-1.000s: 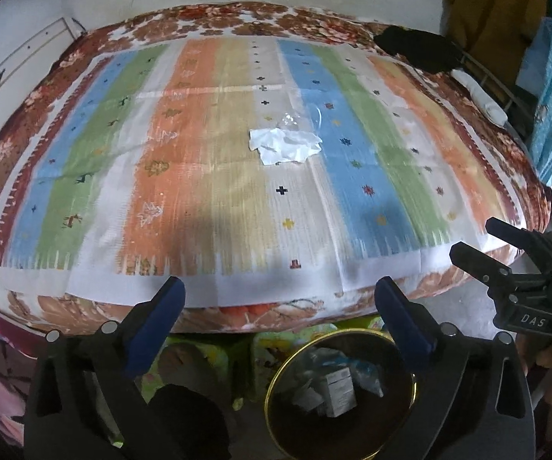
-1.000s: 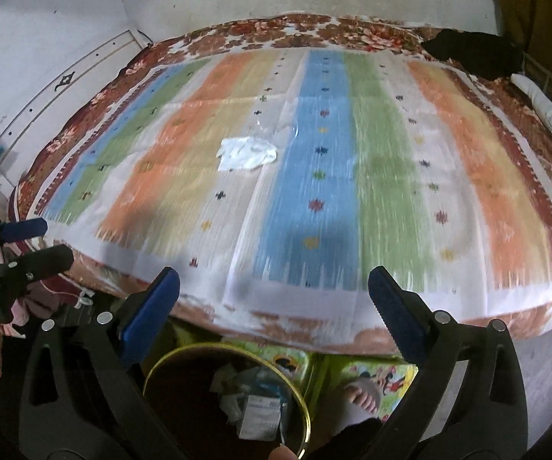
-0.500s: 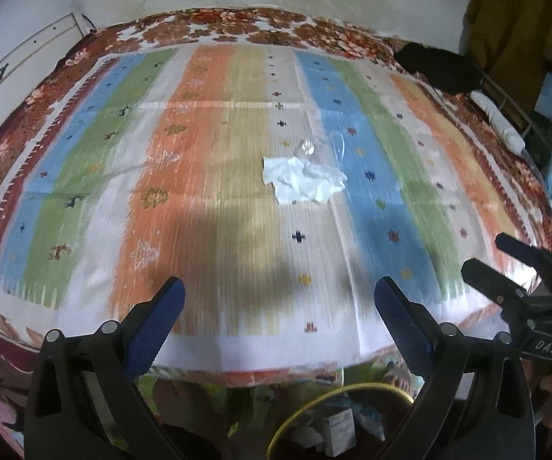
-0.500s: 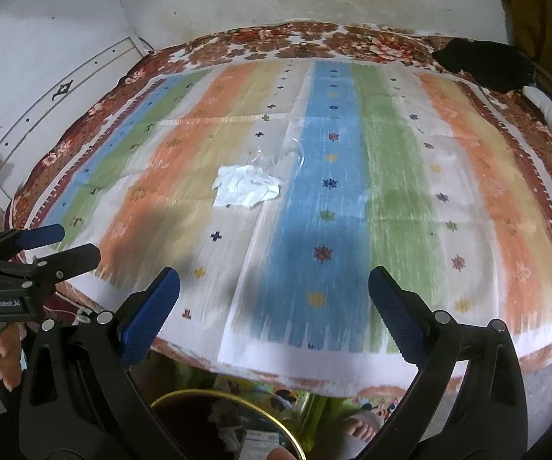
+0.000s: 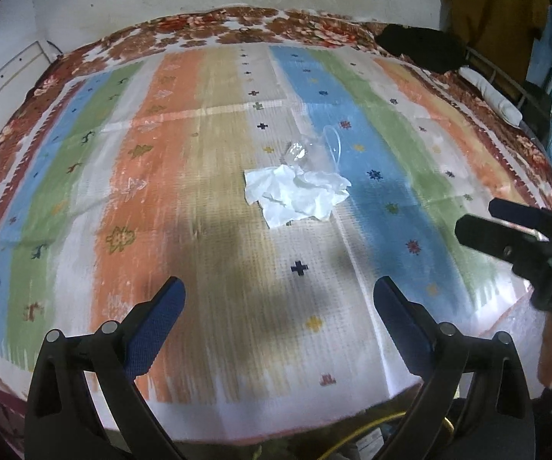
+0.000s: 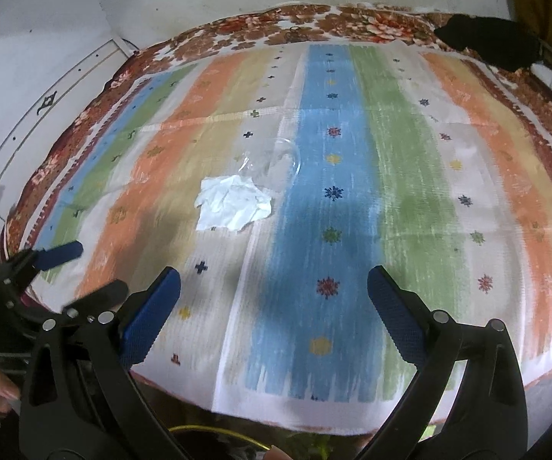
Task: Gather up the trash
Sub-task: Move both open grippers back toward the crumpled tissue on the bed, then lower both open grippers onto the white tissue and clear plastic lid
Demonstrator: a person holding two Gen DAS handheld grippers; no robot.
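A crumpled white tissue lies on the striped bed cover, with a clear plastic cup on its side just behind it. Both also show in the right wrist view, the tissue and the cup. My left gripper is open and empty, over the bed's near part, short of the tissue. My right gripper is open and empty, to the right of the tissue; it shows at the left wrist view's right edge. The left gripper shows at the right wrist view's left edge.
A bin with a yellow rim stands on the floor below the bed's near edge, mostly hidden. A black cloth and a white roll lie at the far right of the bed. White walls stand behind and left.
Both grippers have moved forward and up over the bed toward the tissue and cup. The bin has dropped almost out of view below. Both stay open.
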